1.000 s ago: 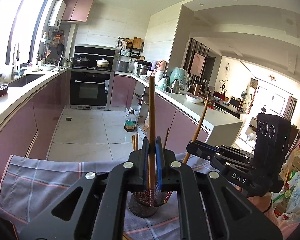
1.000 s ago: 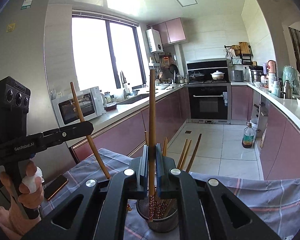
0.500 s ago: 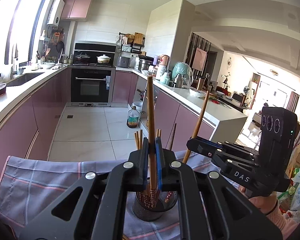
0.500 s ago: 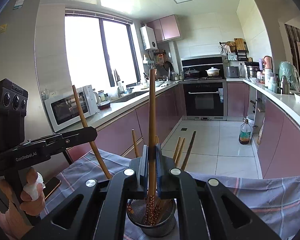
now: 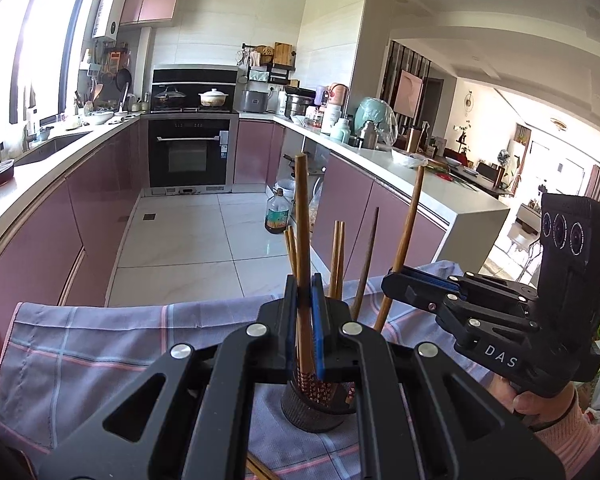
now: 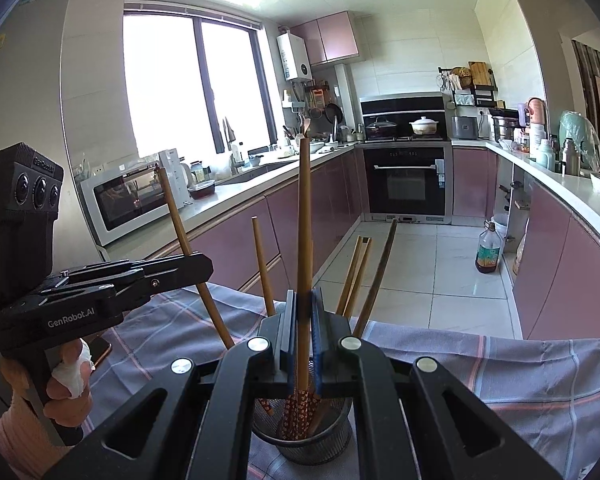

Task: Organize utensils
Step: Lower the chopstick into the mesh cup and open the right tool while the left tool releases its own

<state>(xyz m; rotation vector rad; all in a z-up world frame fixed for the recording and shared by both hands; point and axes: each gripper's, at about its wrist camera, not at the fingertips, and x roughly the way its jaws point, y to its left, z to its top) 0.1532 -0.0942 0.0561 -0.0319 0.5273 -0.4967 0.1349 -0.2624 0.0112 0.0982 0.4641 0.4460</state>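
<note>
A brown chopstick was clamped upright between the jaws of the left gripper, its patterned lower end sunk into the mesh holder. A second chopstick was clamped likewise by the right gripper over the same holder, where several other chopsticks were leaned. The holder was stood on a checked cloth spread over the table.

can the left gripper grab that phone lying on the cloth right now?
Probably not. The left gripper has its jaws shut on a chopstick over the mesh holder, so it has no free grip. The phone lies on the cloth behind the left hand, not ahead of the jaws.
</note>
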